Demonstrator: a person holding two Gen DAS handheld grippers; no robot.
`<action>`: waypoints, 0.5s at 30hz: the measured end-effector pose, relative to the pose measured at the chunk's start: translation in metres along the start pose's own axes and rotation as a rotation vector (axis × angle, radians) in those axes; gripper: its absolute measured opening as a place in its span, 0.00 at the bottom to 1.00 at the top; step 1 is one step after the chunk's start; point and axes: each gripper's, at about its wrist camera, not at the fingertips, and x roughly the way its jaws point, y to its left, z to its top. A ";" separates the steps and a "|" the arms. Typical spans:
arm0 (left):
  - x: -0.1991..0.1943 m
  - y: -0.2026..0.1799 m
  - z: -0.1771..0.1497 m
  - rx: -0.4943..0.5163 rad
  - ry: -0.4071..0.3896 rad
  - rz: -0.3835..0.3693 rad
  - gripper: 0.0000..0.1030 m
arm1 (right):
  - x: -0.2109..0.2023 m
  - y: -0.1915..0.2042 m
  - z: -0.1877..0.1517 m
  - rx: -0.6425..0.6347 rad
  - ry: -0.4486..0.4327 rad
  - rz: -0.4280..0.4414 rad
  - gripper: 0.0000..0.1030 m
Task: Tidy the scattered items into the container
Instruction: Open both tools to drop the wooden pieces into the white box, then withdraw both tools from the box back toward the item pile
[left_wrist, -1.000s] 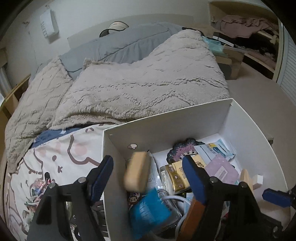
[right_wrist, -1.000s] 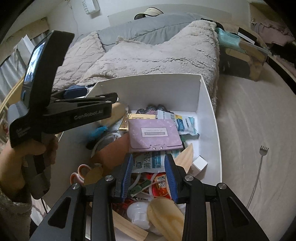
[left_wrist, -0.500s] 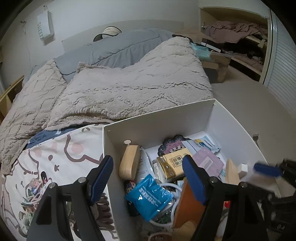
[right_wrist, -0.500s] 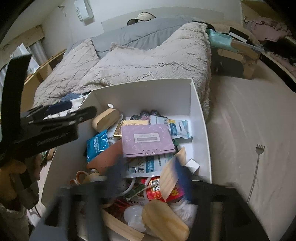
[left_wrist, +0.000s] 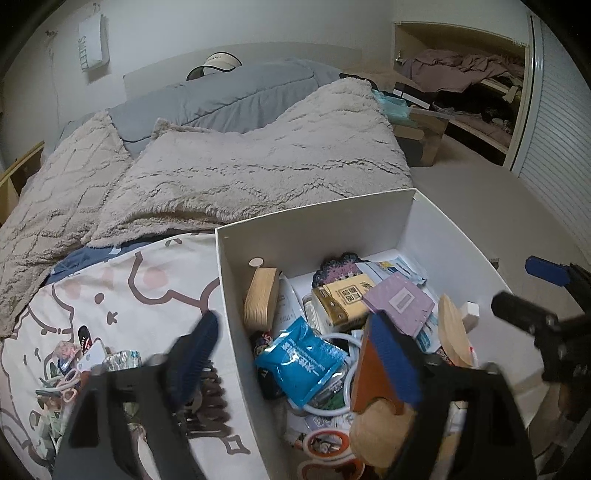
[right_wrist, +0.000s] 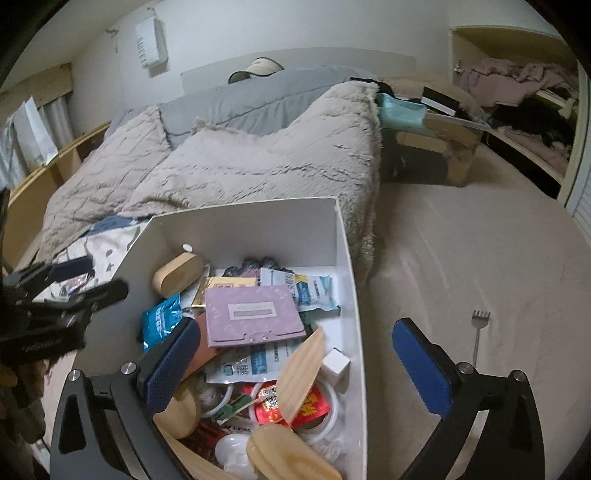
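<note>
A white box (left_wrist: 317, 236) (right_wrist: 258, 221) sits on the bed, full of items: an oval wooden case (left_wrist: 262, 295) (right_wrist: 177, 273), a blue packet (left_wrist: 299, 358), a purple card (right_wrist: 255, 310) and wooden pieces. My left gripper (left_wrist: 295, 354) is open and empty, straddling the box's left wall. My right gripper (right_wrist: 299, 358) is open and empty, straddling the box's right wall. Several small items (left_wrist: 66, 373) and a dark hair claw (left_wrist: 207, 402) lie on the patterned sheet left of the box.
A beige fuzzy blanket (left_wrist: 240, 162) and grey pillow (left_wrist: 221, 99) lie behind the box. Beige carpet (right_wrist: 480, 258) is to the right, with a fork (right_wrist: 478, 332) on it. A cluttered open closet (left_wrist: 461, 81) is at the far right.
The wooden case dropped from my left gripper into the box and lies by its left wall. My right gripper opened wide and shifted right. Both grippers pulled back.
</note>
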 end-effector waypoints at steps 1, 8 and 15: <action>-0.002 0.001 -0.001 0.000 -0.006 -0.001 1.00 | 0.000 -0.001 0.000 0.003 0.001 0.000 1.00; -0.015 0.006 -0.005 0.036 -0.011 -0.021 1.00 | 0.000 -0.002 -0.003 -0.003 0.007 -0.003 1.00; -0.031 0.019 -0.010 0.071 -0.043 -0.033 1.00 | 0.000 0.002 -0.007 -0.038 0.020 -0.005 1.00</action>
